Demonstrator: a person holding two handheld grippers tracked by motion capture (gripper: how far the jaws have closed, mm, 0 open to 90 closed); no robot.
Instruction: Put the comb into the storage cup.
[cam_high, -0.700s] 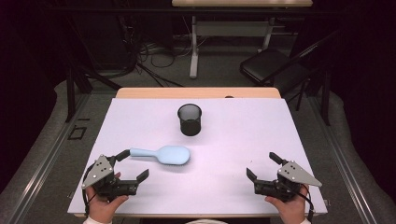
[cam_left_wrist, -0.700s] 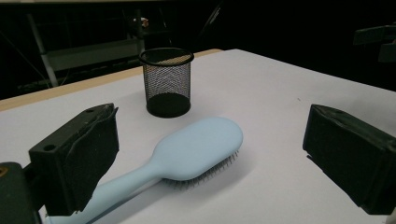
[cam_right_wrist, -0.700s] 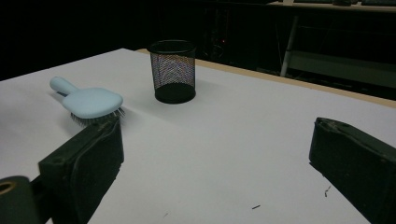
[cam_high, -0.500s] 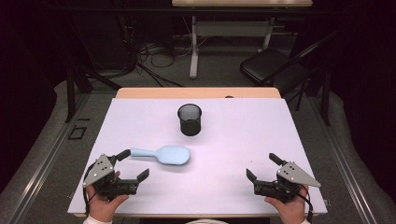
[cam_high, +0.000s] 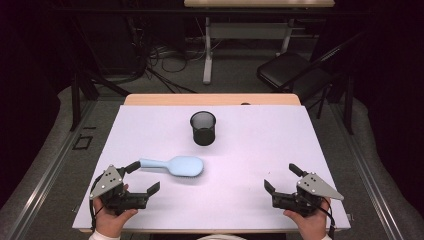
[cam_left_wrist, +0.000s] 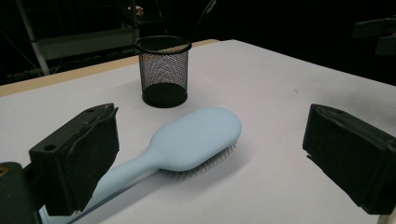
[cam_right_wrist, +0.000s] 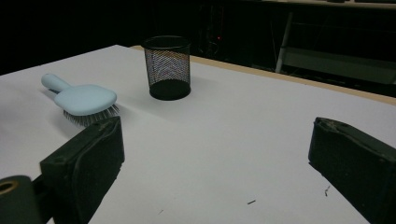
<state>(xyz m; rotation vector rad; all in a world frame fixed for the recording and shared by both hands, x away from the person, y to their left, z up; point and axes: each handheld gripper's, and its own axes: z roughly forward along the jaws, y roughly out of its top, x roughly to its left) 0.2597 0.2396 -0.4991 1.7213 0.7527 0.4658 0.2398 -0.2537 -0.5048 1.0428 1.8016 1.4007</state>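
The left gripper (cam_high: 142, 176) is sitting low at the near edge of the counter (cam_high: 250, 150), jaws spread wide and gripping nothing, aimed along the handle of the pale blue hairbrush (cam_high: 176, 165), likely lining up to take it. The hairbrush is lying bristles down, just short of the black mesh cup (cam_high: 203, 128), which is standing upright with its mouth open, a likely place to drop it. Well to the right of the hairbrush, the right gripper (cam_high: 282, 179) is idling, jaws likewise spread and empty.
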